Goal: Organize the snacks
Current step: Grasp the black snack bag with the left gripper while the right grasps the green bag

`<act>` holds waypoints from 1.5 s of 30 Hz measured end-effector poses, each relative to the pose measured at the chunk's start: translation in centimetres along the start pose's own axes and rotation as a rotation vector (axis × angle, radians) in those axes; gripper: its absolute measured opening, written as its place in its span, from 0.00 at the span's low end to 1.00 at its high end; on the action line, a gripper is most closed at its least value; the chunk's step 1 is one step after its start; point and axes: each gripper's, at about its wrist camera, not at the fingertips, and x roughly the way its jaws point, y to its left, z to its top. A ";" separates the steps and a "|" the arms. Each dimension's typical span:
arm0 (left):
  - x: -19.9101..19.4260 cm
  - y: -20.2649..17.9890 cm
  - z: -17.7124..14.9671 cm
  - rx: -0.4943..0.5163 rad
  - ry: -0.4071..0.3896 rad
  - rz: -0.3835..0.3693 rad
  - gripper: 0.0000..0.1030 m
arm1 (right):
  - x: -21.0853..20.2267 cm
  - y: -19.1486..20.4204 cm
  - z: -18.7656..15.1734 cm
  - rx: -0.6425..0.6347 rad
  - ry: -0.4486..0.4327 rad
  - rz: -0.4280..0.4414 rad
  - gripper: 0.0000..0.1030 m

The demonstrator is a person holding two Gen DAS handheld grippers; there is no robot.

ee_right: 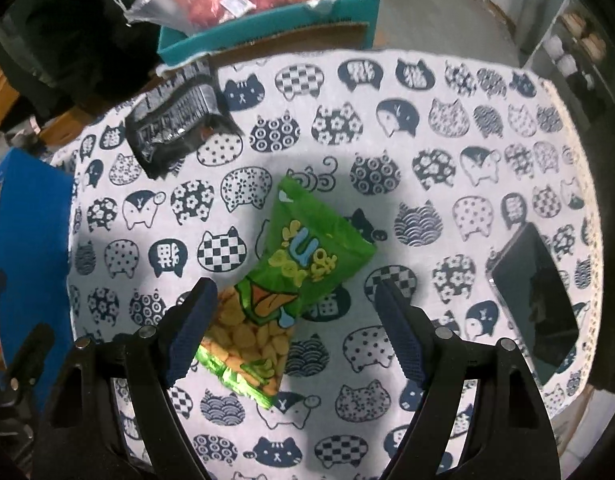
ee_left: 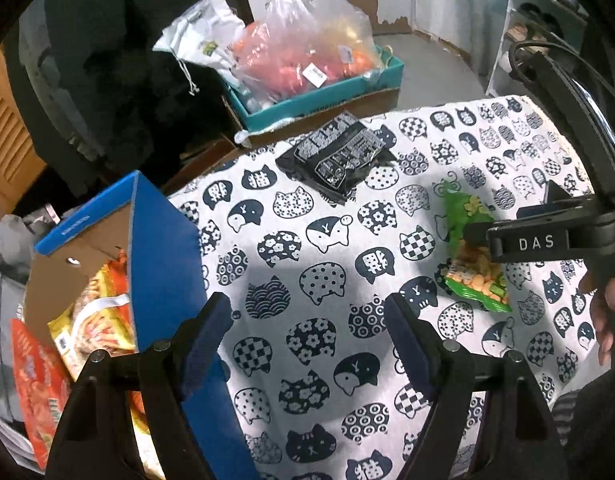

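A green snack bag (ee_right: 291, 276) lies flat on the cat-print tablecloth (ee_right: 427, 128). My right gripper (ee_right: 295, 288) hangs just above it, open, with the bag's lower half between the two fingers and neither pad pressing on it. In the left wrist view the same green bag (ee_left: 467, 256) sits at the right, partly under the right gripper's black body. A black snack bag (ee_left: 339, 156) lies toward the table's far edge (ee_right: 179, 120). My left gripper (ee_left: 307, 312) is open over bare cloth beside a blue cardboard box (ee_left: 163, 248) that holds orange and yellow snack packs (ee_left: 95, 328).
A dark phone (ee_right: 535, 300) lies on the cloth at the right. Beyond the table stands a teal box (ee_left: 319, 96) with a clear plastic bag of orange items. A person's hand (ee_left: 603, 316) shows at the right edge of the left wrist view.
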 end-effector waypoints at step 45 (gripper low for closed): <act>9.2 -4.5 12.6 0.379 0.072 -0.110 0.87 | -2.2 -2.5 6.5 -0.373 0.002 -0.012 0.38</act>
